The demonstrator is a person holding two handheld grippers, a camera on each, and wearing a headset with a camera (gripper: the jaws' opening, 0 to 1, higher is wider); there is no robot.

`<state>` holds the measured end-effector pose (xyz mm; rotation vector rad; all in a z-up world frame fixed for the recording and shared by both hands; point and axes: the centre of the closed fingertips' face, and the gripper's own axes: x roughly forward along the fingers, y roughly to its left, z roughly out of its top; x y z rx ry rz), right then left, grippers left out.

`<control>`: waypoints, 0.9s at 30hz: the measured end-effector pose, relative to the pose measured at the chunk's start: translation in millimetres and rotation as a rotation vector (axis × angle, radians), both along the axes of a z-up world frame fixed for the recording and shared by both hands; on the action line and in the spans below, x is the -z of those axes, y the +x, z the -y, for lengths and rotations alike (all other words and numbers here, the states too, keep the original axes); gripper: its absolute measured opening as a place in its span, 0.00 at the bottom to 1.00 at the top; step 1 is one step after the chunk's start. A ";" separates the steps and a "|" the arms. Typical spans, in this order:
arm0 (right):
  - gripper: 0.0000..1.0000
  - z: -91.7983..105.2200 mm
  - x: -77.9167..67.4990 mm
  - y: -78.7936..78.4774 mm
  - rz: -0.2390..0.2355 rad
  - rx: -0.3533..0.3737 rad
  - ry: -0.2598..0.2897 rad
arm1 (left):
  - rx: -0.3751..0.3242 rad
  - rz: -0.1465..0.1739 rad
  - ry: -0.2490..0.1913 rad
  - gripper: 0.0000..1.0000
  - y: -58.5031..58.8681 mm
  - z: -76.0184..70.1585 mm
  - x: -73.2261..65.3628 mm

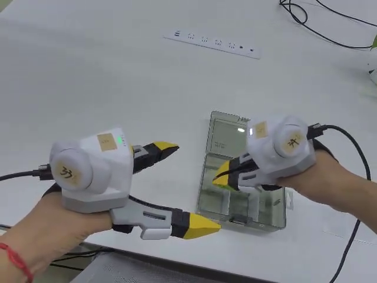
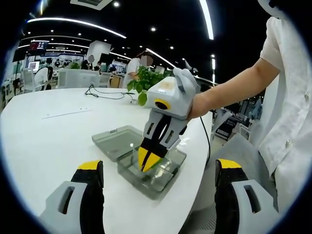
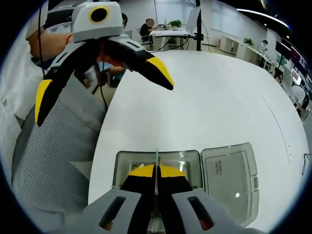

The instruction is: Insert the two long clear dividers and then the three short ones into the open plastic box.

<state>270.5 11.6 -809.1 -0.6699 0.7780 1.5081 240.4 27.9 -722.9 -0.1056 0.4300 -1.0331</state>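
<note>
Two grippers held above the white table (image 1: pixel 88 71), well apart. At the right in the head view, the right gripper (image 1: pixel 222 175), hanging over the open plastic box (image 1: pixel 271 219) with its yellow tips pointing down into the tray. Jaws pinched together on a thin clear divider (image 3: pixel 156 158), seen edge-on in the right gripper view as a fine upright line rising between the tips of the right gripper (image 3: pixel 156 171). Cannot tell whether long or short. Lower edge of the divider hidden behind the jaws, so cannot tell whether touching the tray floor.

Near the table's front edge, the box, with its lid (image 1: pixel 228 132) swung open and lying flat on the far side, joined to the tray. In the right gripper view, lid (image 3: pixel 229 175) to the right of the tray.

At the left in the head view, the left gripper (image 1: pixel 182 186), jaws spread wide and empty, beside the box and apart from it. In the left gripper view, the left gripper (image 2: pixel 158 168) with the same wide spread, the box (image 2: pixel 165 183) beyond the two tips and the right gripper (image 2: pixel 148 158) reaching down into it from above.

Farther back on the table, a white power strip (image 1: pixel 212 43); toward the far right corner, black cables (image 1: pixel 321 26). Beyond the table in the left gripper view, a green plant (image 2: pixel 146 80).
</note>
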 end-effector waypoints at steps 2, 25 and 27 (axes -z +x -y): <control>0.02 0.0 1.4 -0.4 0.006 -0.009 -0.014 | 0.000 -0.002 0.000 0.97 0.1 -0.3 0.7; 0.04 0.1 7.9 -0.4 0.039 -0.016 -0.086 | 0.005 0.004 0.013 0.97 0.3 -0.9 -1.4; 0.07 -1.1 3.3 0.7 0.031 0.003 -0.067 | 0.005 0.004 0.016 0.97 -0.1 -1.5 -1.5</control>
